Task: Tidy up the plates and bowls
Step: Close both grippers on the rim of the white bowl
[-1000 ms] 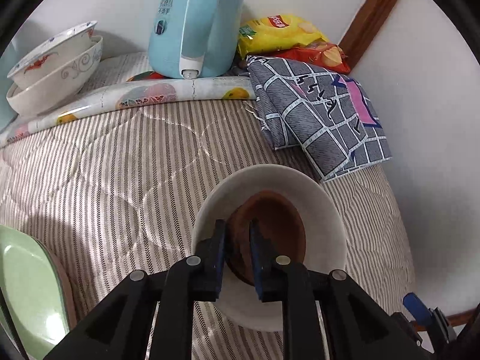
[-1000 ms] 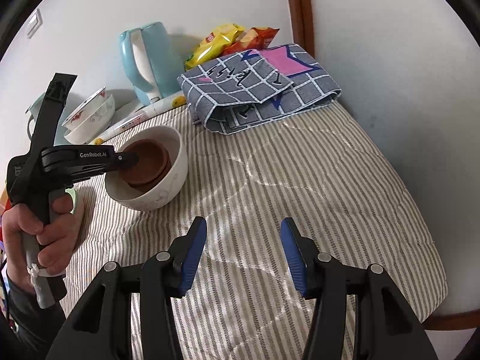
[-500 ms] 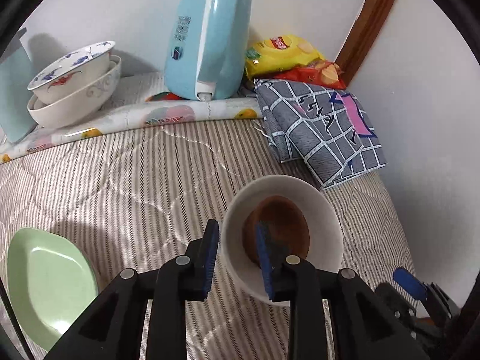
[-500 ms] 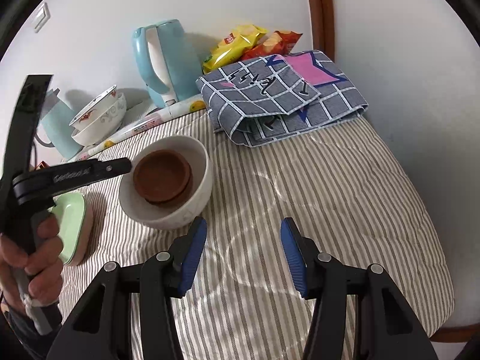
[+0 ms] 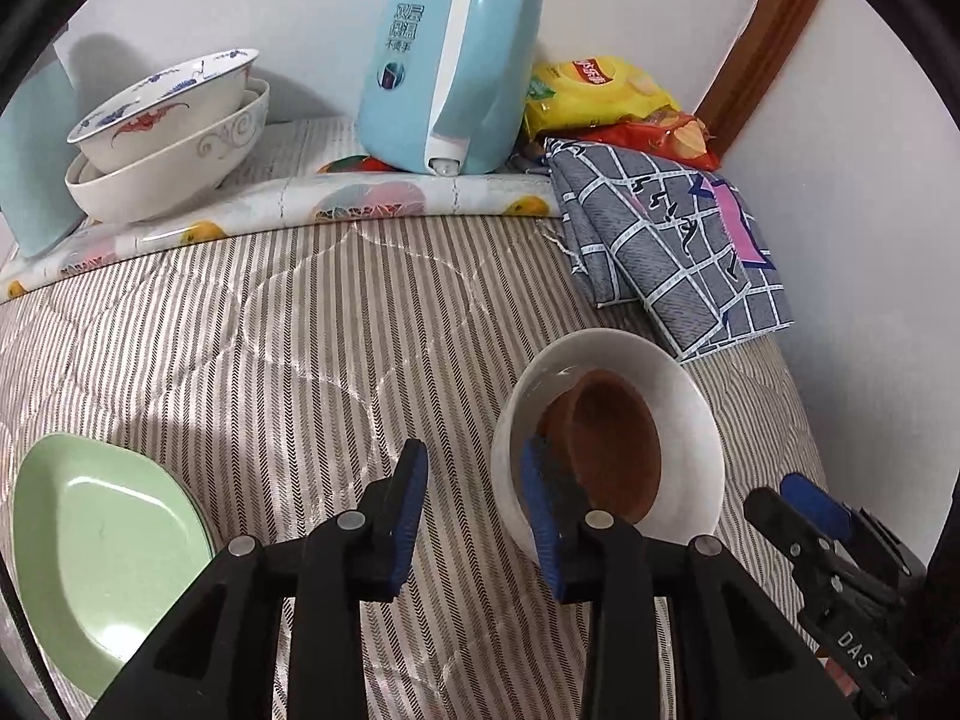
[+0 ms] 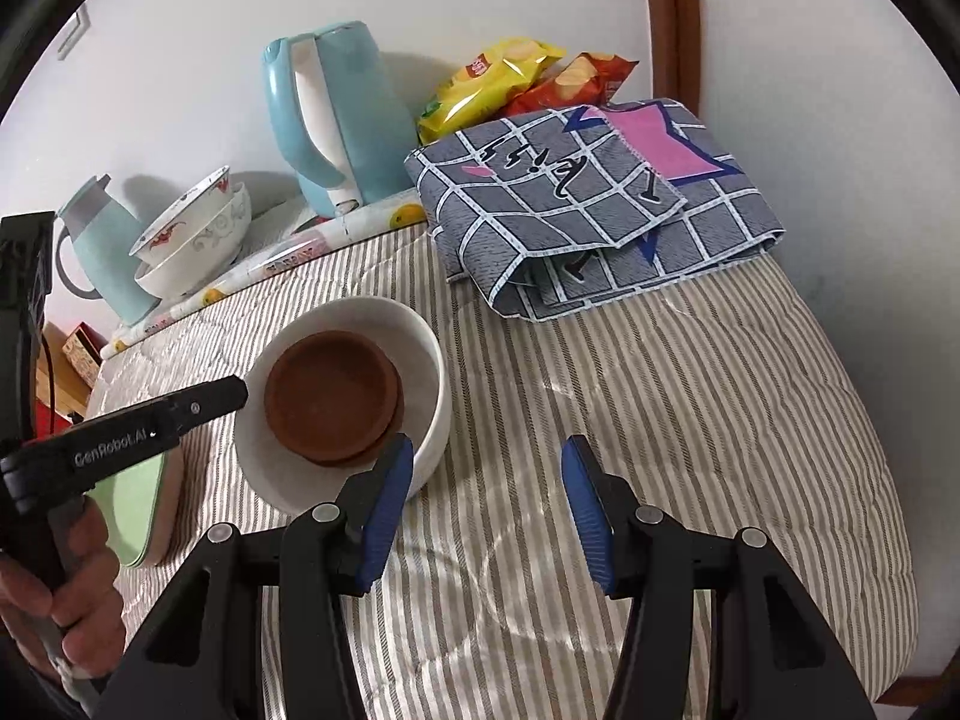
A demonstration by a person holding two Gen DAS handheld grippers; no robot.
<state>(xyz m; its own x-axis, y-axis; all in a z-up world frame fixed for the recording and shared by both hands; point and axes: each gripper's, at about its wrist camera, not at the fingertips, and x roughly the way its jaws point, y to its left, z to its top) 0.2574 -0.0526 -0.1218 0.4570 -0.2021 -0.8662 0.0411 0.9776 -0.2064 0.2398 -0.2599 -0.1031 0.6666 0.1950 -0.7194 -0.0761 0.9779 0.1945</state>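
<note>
Right wrist: kettle (image 6: 336, 120), folded cloth (image 6: 588, 204) behind bowl (image 6: 420, 336).

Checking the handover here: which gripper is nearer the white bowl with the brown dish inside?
Left. The left gripper straddles the white bowl's rim, jaws open; the right gripper hangs open beside it.

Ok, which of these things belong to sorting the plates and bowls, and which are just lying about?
Job: white bowl, brown dish inside it, green plate, stacked bowls.

Lying about: blue kettle, chip bags, checked cloth, teal jug.
</note>
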